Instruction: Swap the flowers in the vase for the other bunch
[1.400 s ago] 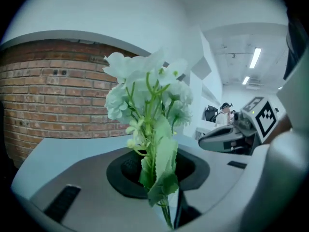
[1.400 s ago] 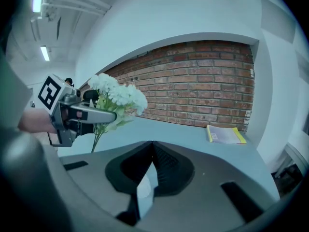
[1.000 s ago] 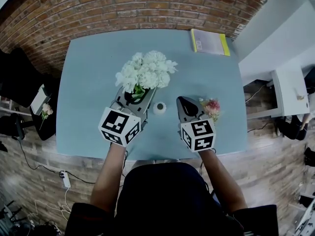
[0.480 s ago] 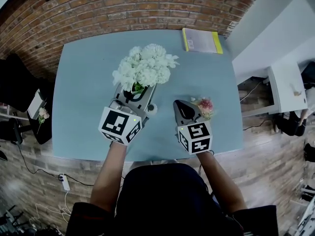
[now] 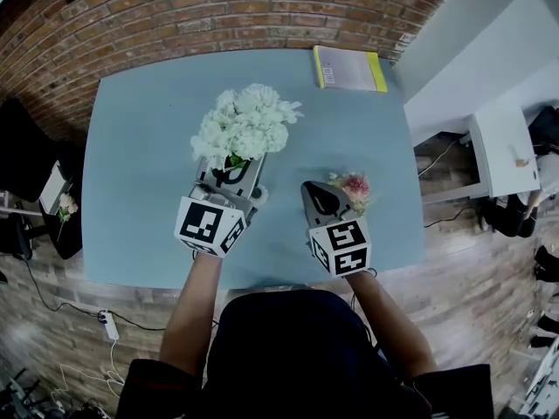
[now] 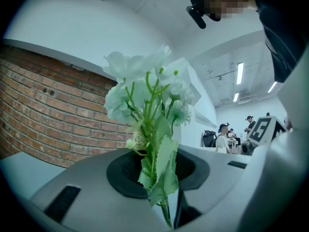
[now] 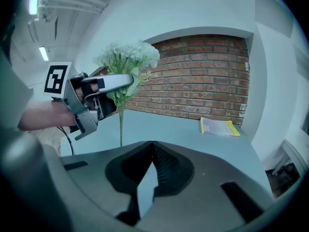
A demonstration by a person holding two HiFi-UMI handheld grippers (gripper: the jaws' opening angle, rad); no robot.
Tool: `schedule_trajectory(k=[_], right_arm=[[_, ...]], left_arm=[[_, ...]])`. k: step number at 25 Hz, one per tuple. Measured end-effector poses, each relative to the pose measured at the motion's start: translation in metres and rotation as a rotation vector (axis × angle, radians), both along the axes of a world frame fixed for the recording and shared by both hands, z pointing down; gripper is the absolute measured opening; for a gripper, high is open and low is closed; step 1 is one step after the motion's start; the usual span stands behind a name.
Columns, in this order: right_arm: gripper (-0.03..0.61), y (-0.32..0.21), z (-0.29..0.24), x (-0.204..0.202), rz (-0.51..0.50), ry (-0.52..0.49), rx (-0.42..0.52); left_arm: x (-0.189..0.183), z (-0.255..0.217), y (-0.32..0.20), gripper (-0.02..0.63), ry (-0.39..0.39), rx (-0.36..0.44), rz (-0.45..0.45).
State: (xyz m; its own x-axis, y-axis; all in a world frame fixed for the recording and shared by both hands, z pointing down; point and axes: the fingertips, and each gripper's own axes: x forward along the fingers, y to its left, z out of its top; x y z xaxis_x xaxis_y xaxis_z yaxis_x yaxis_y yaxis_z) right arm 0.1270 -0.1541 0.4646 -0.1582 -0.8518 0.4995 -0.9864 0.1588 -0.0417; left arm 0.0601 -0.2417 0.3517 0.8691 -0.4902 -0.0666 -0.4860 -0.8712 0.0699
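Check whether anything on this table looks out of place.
The small pink flower bunch lies loose and flat on the blue table beside the shut right gripper. The white flower bunch stands upright, clamped in the left gripper.

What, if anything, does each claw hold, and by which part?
The left claw grips the bunch of white artificial flowers by its green stems. The right claw is shut, with nothing in it.

White bunch (image 5: 243,129): stood upright, stems pinched in left gripper (image 5: 231,171), mid-table.
Pink bunch (image 5: 354,186): lay flat, near right.
Vase (image 5: 259,195): small, white, mostly hidden between them.
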Motion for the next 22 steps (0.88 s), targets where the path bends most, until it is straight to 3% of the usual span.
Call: schedule_trajectory(k=[22], right_arm=[[0.012, 0.005, 0.024, 0.013, -0.005, -0.001, -0.048]], left_arm=[[0.001, 0.081, 0.0, 0.107, -0.078, -0.072, -0.038]])
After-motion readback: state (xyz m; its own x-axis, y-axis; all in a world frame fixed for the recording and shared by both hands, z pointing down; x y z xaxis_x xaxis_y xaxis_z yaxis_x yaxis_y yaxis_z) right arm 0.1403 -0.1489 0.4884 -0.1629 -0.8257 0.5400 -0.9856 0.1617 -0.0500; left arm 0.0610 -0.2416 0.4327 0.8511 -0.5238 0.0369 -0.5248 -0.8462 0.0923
